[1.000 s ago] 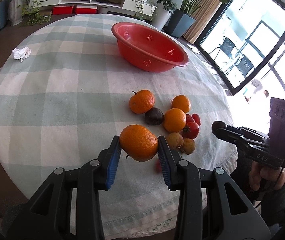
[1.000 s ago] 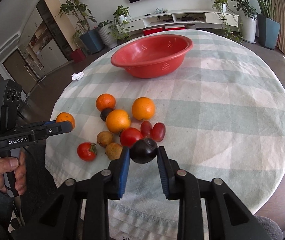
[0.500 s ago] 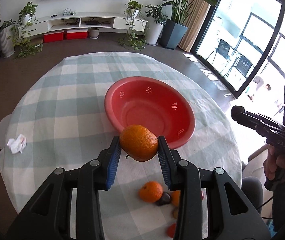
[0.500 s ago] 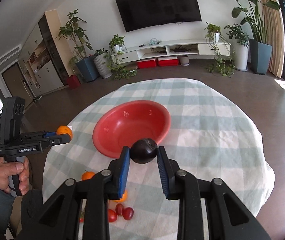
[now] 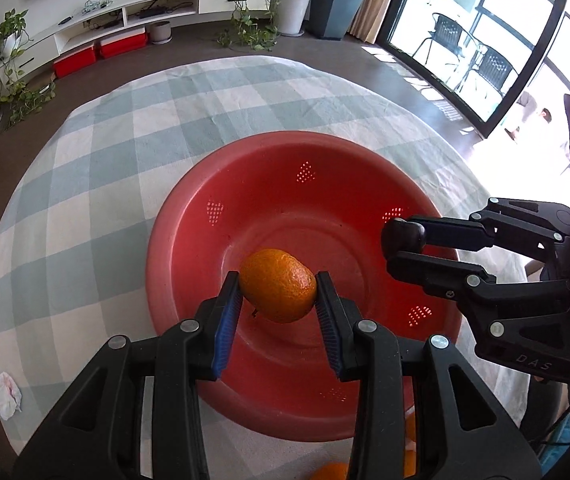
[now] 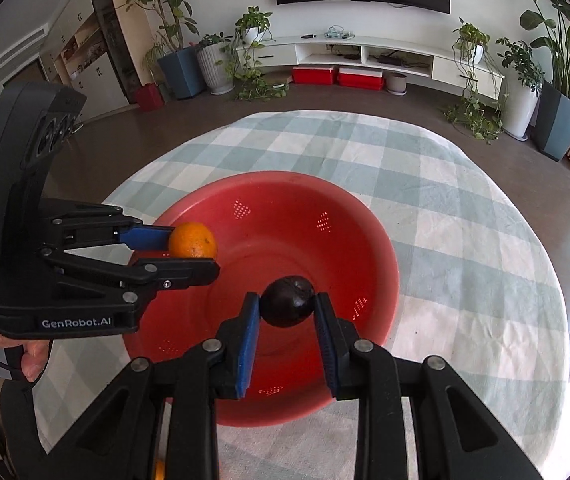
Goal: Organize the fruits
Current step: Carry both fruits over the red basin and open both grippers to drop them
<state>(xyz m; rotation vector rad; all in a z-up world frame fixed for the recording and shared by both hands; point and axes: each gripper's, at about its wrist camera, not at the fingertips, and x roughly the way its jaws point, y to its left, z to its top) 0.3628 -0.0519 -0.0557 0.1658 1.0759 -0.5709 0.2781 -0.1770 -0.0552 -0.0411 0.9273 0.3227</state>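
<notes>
My left gripper is shut on an orange and holds it above the inside of the red perforated bowl. My right gripper is shut on a dark purple fruit and holds it above the same bowl. In the left wrist view the right gripper reaches in from the right with the dark fruit. In the right wrist view the left gripper reaches in from the left with the orange. The bowl holds no fruit.
The bowl stands on a round table with a checked cloth. A crumpled white tissue lies near the table's left edge. Orange fruits peek out below the bowl's near rim.
Both grippers have moved forward from the fruit pile to over the bowl, each still carrying its fruit. The bowl now fills the middle of both views.
</notes>
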